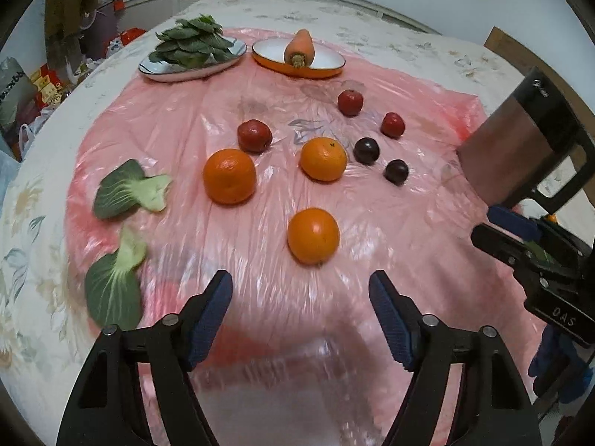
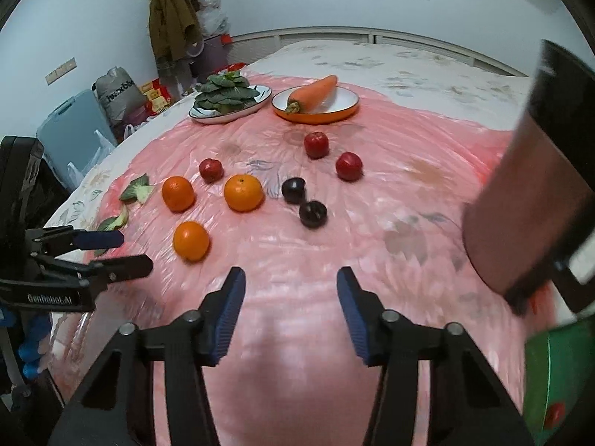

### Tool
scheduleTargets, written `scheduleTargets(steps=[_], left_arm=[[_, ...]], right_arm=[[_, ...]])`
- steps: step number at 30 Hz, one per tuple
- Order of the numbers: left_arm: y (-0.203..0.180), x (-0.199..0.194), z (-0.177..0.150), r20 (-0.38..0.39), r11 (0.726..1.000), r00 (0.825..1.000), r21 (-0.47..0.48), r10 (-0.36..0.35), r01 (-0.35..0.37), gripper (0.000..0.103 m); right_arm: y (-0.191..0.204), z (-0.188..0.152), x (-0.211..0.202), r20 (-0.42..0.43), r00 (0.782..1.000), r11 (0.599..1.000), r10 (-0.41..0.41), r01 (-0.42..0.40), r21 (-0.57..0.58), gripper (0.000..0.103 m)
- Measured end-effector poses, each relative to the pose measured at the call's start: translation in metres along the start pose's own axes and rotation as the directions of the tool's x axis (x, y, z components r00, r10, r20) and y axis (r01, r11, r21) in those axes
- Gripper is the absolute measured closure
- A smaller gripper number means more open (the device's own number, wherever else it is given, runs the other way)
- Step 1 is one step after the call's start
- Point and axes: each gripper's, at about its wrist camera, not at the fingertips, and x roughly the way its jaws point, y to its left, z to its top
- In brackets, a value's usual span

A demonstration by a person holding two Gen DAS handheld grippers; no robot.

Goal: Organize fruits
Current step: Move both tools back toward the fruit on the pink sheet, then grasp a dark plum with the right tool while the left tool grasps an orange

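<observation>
Where everything lies: on a bed (image 1: 409,37) with a flowered cover, most of it under a pink plastic sheet (image 1: 409,223) that carries all the produce.
Left tongs (image 1: 299,277): open about halfway, with nothing between the blue pads and nothing touched. They hang over the near edge of the sheet, and the closest orange lies just beyond the tips.
Right tongs (image 2: 291,273): open, though more narrowly than the left. The gap is empty and the pads touch nothing. They are also above the near edge of the sheet, further toward its right side, and bare plastic lies ahead of the tips.
White plate (image 1: 156,72): at the far edge of the sheet, toward the left corner, piled with leafy greens (image 1: 193,44).
Orange dish (image 1: 327,68): just beside the white plate at the far edge, with a carrot (image 1: 299,46) lying in it.
Oranges: three sit loose in the middle of the sheet, one to the left (image 1: 229,176), one in the centre (image 1: 322,158) and one nearest the near edge (image 1: 313,236). All three are apart from one another.
Red fruits: three in all. One (image 1: 254,135) is just behind the left orange, and two (image 1: 350,102) (image 1: 392,125) are further toward the far right.
Dark plums: two (image 1: 366,151) (image 1: 396,172) lie close together, just right of the centre orange.
Loose leaves: two (image 1: 126,189) (image 1: 113,290) lie flat by the left edge of the sheet.
</observation>
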Motion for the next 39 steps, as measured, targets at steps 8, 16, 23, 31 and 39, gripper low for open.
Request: scheduleTargets(steps=[8, 16, 23, 31, 39], left_arm=[[-0.003, 0.036, 0.017, -0.061, 1.000, 0.998, 0.002, 0.028, -0.028, 0.046], [-0.004, 0.052, 0.023, -0.092, 1.000, 0.995, -0.010, 0.025, -0.027, 0.050], [-0.006, 0.061, 0.022, -0.117, 0.999, 0.992, -0.008, 0.053, -0.054, 0.054], [-0.004, 0.066, 0.024, -0.128, 0.998, 0.990, -0.015, 0.055, -0.057, 0.055], [0.007, 0.065, 0.023, -0.120, 0.998, 0.993, -0.060, -0.018, 0.011, 0.070]], right_arm=[[-0.013, 0.035, 0.054, -0.033, 0.999, 1.000, 0.028, -0.028, 0.000, 0.084], [-0.017, 0.050, 0.092, -0.075, 0.996, 0.999, 0.037, -0.038, -0.012, 0.096], [-0.021, 0.050, 0.112, -0.111, 0.994, 1.000, 0.013, -0.015, -0.012, 0.099], [-0.026, 0.050, 0.120, -0.130, 0.991, 1.000, -0.005, 0.004, -0.014, 0.103], [-0.041, 0.052, 0.121, -0.134, 0.990, 0.998, 0.038, -0.030, 0.063, 0.103]])
